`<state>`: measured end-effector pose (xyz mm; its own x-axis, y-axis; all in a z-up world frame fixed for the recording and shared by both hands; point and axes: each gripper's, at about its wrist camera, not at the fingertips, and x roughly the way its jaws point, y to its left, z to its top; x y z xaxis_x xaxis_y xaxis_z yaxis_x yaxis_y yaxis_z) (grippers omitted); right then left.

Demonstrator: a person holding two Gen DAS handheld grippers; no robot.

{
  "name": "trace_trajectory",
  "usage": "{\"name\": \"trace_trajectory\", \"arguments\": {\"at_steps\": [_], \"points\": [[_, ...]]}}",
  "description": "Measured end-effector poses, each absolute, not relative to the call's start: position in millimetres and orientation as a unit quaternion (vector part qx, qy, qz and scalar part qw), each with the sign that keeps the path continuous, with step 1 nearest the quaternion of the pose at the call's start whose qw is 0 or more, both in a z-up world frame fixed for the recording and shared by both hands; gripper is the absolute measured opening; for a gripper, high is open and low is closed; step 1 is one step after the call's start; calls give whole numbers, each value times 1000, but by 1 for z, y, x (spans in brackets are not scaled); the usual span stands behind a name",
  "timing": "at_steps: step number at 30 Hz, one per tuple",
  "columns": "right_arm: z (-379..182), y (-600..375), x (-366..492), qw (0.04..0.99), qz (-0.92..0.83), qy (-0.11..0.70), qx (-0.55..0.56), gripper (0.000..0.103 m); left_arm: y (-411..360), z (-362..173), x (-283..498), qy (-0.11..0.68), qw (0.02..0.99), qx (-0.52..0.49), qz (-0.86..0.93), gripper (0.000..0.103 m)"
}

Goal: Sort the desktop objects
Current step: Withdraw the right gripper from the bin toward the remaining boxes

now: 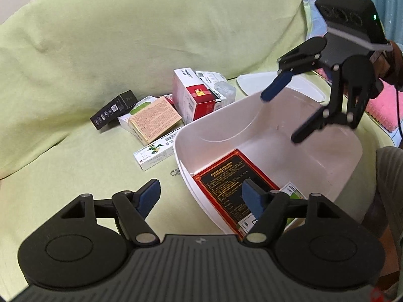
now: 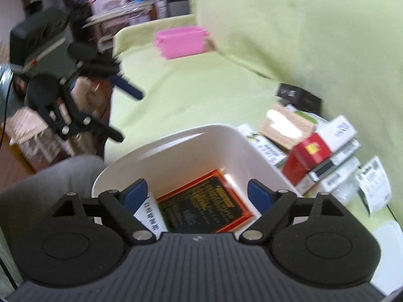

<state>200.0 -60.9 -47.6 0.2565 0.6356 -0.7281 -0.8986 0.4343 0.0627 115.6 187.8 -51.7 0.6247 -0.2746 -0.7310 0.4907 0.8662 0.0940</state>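
A white bin [image 1: 252, 125] stands on a green sheet, and a red-and-black box [image 1: 226, 176] lies flat in it beside a small white-and-green box [image 1: 293, 191]. My left gripper [image 1: 201, 196] hovers open and empty at the bin's near-left rim. My right gripper [image 1: 287, 112] hangs open and empty above the bin's far side. In the right wrist view, my right gripper [image 2: 197, 193] looks down at the red-and-black box [image 2: 201, 206] in the bin [image 2: 201, 130]. The left gripper [image 2: 123, 113] is open at the left.
A pile of boxes sits left of the bin: black box [image 1: 113, 109], tan box [image 1: 153, 118], red-and-white box [image 1: 194, 95], long green-and-white box [image 1: 156, 153]. A white lid [image 1: 254, 80] lies behind the bin and a pink case [image 2: 181, 41] beyond. A person's grey-clad leg [image 2: 50, 181] is close.
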Motion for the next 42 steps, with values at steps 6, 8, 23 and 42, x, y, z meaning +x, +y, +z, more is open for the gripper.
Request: {"name": "trace_trajectory", "arguments": {"at_steps": [6, 8, 23, 42], "points": [[-37, -73, 215, 801, 456, 352, -163, 98, 190, -53, 123, 385, 892, 142, -190, 74], [-35, -75, 218, 807, 450, 348, -162, 99, 191, -53, 127, 388, 893, 141, -177, 74], [-7, -58, 247, 819, 448, 300, -195, 102, 214, -51, 166, 383, 901, 167, -116, 78], [-44, 36, 331, 701, 526, 353, -328, 80, 232, -101, 265, 383, 890, 187, -165, 78]]}}
